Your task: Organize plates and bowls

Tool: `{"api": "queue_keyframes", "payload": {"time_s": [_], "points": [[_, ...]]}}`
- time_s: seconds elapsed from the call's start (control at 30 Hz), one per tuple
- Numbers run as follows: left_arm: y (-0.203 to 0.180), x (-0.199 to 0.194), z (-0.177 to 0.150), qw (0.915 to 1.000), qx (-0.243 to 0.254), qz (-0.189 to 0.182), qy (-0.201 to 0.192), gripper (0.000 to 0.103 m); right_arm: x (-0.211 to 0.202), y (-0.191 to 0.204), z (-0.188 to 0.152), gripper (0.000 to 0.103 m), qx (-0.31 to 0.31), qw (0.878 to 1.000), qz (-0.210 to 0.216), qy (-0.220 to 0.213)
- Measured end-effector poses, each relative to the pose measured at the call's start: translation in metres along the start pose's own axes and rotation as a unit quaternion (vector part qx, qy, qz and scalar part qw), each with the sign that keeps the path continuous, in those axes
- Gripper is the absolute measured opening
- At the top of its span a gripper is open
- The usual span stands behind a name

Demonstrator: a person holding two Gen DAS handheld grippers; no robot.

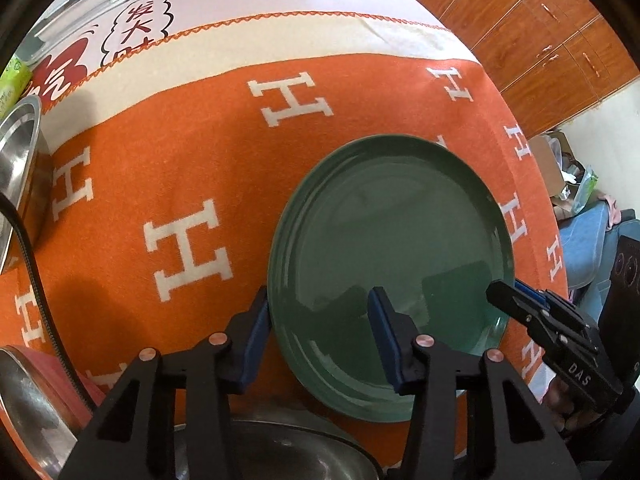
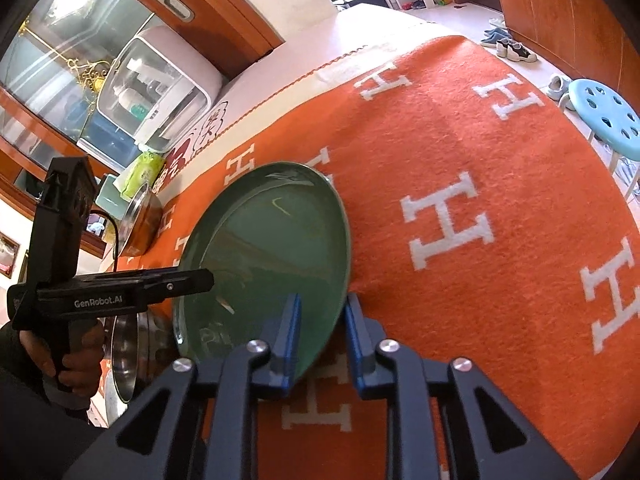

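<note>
Plate (image 2: 264, 248) rim between both jaws.

An orange cloth (image 2: 500, 152) with white H letters covers the table. At ten o'clock stands a white cabinet (image 2: 160, 92), a green pack (image 2: 144, 172) before it. At two o'clock, a blue stool (image 2: 604, 120) and shoes (image 2: 516, 50).

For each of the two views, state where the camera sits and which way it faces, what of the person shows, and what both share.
Left wrist view: sits on the left gripper, looking steeply down at the green plate on the orange cloth; its jaws straddle the plate's near rim. The right gripper shows, shut on the rim.
Right wrist view: sits on the right gripper, looking down and across the cloth toward a steel bowl; the person's hand holds the other gripper.
Shared: the plate, the cloth, each other's gripper.
</note>
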State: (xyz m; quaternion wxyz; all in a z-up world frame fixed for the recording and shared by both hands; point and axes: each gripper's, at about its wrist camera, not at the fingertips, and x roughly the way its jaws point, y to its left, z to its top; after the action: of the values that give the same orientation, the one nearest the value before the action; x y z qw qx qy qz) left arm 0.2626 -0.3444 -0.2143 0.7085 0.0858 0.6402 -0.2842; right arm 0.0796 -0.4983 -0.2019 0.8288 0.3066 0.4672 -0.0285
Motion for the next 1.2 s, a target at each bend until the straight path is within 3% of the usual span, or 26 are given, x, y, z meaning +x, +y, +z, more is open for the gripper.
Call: {"api": "queue_keyframes", "payload": {"time_s": [0.13, 0.27, 0.87, 1.2], "points": [[0.001, -0.002, -0.001, 0.9999, 0.004, 0.01, 0.0, 0.036, -0.001, 0.001, 0.001, 0.014, -0.008, 1.0, -0.013, 0.008], [0.005, -0.007, -0.002, 0.9999, -0.014, -0.007, -0.001, 0.03, -0.006, 0.0, 0.003, 0.014, -0.011, 1.0, -0.026, 0.002], [-0.031, -0.087, -0.036, 0.9917, 0.02, -0.061, -0.111, 0.03, -0.072, 0.004, -0.009, 0.014, 0.002, 0.997, -0.024, -0.072], [-0.027, -0.137, -0.084, 0.9837, -0.005, -0.057, -0.17, 0.03, -0.103, 0.045, -0.027, 0.015, -0.062, 0.993, -0.016, -0.094]]}}
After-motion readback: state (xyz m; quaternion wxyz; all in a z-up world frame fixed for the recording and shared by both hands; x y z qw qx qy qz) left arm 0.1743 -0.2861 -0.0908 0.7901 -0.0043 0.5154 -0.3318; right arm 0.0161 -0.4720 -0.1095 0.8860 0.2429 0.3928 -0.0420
